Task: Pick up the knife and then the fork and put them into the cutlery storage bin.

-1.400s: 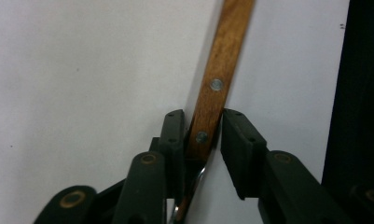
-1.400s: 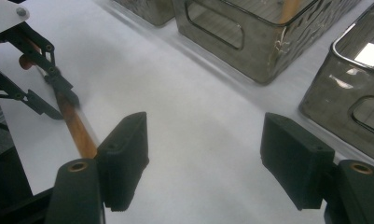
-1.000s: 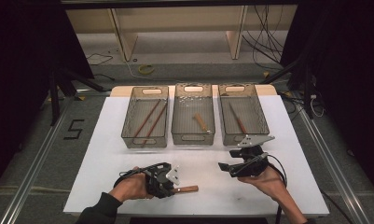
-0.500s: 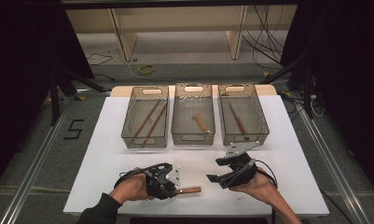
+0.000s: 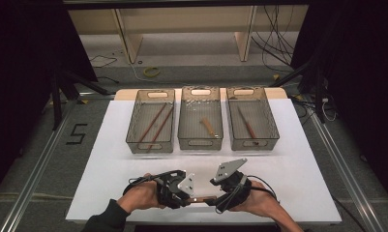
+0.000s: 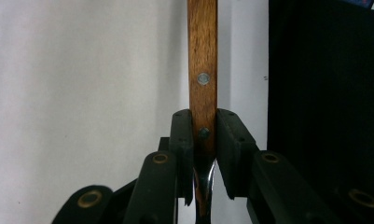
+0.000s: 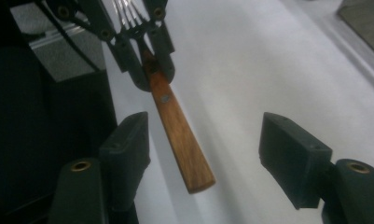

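Here the left tool (image 5: 184,195) is clamping a wooden-handled fork (image 7: 177,130) just above the tabletop (image 5: 298,174), handle pointing level toward the right tool (image 7: 203,149) (jaws apart, just narrowing around it).

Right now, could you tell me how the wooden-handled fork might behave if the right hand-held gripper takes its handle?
The fork looks rigid, so it probably won't flex. Its smooth, flat-sided handle should sit squarely, though it might slip. The left hand-held gripper pinches it near the metal neck, so it could pivot.
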{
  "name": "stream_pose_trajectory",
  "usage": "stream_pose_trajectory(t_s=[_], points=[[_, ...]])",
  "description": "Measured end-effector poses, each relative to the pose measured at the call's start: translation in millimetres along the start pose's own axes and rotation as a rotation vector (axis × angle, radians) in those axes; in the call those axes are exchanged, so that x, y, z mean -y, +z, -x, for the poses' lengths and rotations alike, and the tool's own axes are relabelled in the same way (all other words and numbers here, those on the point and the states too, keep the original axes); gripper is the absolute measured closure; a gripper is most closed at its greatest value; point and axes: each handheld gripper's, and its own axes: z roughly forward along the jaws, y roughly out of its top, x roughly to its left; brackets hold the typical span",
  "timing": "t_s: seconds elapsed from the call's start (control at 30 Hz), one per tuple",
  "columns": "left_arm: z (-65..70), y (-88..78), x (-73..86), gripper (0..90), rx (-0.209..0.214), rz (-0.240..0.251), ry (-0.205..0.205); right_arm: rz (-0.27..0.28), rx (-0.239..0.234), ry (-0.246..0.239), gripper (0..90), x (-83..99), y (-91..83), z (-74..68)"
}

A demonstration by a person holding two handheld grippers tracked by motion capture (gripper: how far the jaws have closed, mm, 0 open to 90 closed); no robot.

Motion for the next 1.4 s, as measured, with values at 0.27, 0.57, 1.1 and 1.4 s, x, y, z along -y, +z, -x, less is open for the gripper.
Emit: stream_pose_trajectory(t_s=[0.27,0.57,1.1,1.4], points=[[1.9,-2.3,-6.7,76.8,0.001,-0.003,0.027,-0.062,-0.037,-0.065,42.4,0.9,7.8,-5.0],[6.2,-2.5,-13.0,76.8,0.016,0.012,0.049,-0.104,-0.048,-0.129,58.7,2.4,12.6,-11.0],[7.1,-2.2,-15.2,76.1,0.040,0.021,0.080,-0.098,-0.107,-0.186,75.3,5.3,11.2,-14.1],[0.9,-7.2,-13.7,66.8,0.013,0.080,0.018,-0.081,-0.081,-0.181,75.9,4.4,5.8,-12.5]])
